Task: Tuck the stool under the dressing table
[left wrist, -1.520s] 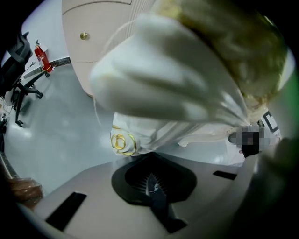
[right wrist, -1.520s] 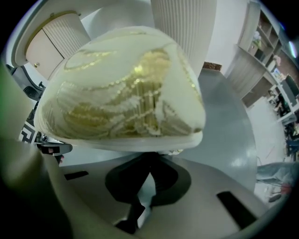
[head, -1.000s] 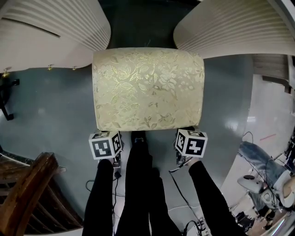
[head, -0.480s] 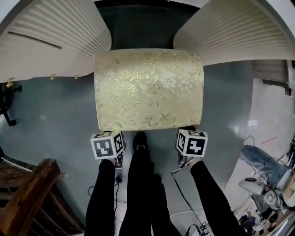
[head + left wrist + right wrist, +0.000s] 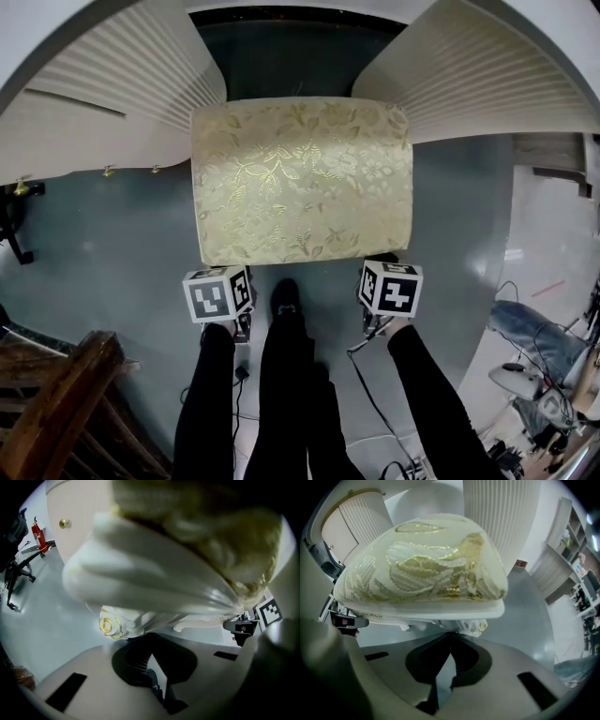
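Stool (image 5: 302,178) between dressing table (image 5: 122,94) pedestals; left gripper (image 5: 150,637), right gripper (image 5: 451,635) each pressed together at its near rail

Stool (image 5: 302,178) stands on the floor (image 5: 103,234), far edge at the gap between the dressing table's (image 5: 122,94) two side units. Left gripper (image 5: 151,641) and right gripper (image 5: 451,639) are at its near corners, the person's legs (image 5: 291,394) between them. Wooden chair (image 5: 56,394) is near left.
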### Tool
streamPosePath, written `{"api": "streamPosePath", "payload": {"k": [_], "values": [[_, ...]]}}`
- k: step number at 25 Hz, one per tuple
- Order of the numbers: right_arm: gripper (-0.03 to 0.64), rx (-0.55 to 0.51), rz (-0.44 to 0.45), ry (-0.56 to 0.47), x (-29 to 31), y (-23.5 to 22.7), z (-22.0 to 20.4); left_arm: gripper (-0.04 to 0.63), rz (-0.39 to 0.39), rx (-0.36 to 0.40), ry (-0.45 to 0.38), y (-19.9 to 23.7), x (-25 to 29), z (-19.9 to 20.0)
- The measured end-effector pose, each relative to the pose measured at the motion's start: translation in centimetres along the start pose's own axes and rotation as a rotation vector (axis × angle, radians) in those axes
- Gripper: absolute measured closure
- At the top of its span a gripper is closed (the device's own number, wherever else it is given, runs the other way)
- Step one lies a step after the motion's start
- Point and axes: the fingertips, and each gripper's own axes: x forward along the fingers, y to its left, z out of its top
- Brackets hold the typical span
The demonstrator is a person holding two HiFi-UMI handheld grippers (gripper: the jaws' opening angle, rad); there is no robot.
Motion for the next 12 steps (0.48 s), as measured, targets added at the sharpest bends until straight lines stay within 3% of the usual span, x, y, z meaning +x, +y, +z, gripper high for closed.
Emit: {"api": "streamPosePath", "payload": {"k": [12], "values": [[0.612,-0.025,-0.006,-0.028,-0.02,0.16,0.27,0.588,-0.004,0.022,-0.001,0.01,0.11,0.57]]}}
